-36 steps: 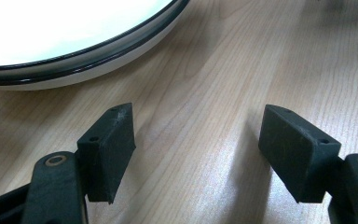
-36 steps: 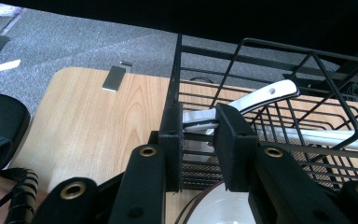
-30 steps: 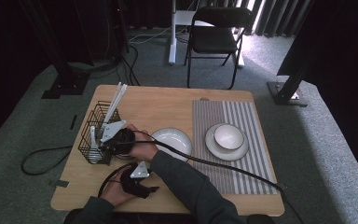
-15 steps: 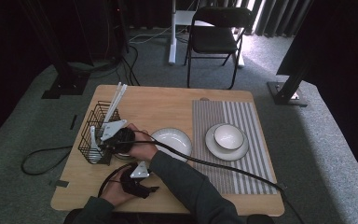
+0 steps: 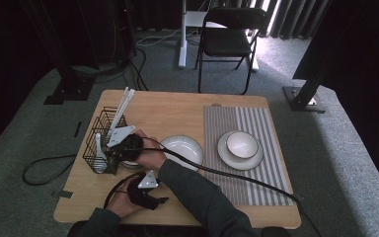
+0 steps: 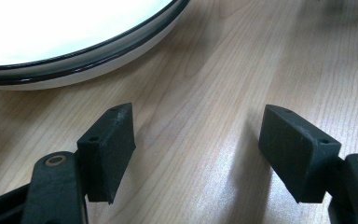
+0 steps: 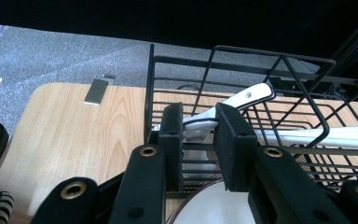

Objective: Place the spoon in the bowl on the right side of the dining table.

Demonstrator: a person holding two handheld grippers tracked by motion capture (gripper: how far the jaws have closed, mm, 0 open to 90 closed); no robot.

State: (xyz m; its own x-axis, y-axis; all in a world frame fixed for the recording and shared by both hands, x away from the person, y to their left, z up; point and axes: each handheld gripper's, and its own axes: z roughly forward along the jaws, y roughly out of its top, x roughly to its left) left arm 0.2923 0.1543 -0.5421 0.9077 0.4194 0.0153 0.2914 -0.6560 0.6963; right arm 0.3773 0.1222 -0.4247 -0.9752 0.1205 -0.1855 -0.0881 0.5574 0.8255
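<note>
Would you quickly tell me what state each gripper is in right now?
Left gripper: open, nothing between the jaws, resting by the plate.
Right gripper: shut on the white spoon at the wire basket.

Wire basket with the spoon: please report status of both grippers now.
Right gripper shut on white spoon in wire basket. Left gripper open over bare table. Basket wires crowd the spoon.

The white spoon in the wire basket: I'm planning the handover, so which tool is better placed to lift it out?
Right. The right tool already clamps the white spoon inside the wire basket; the left tool rests open on the table.
</note>
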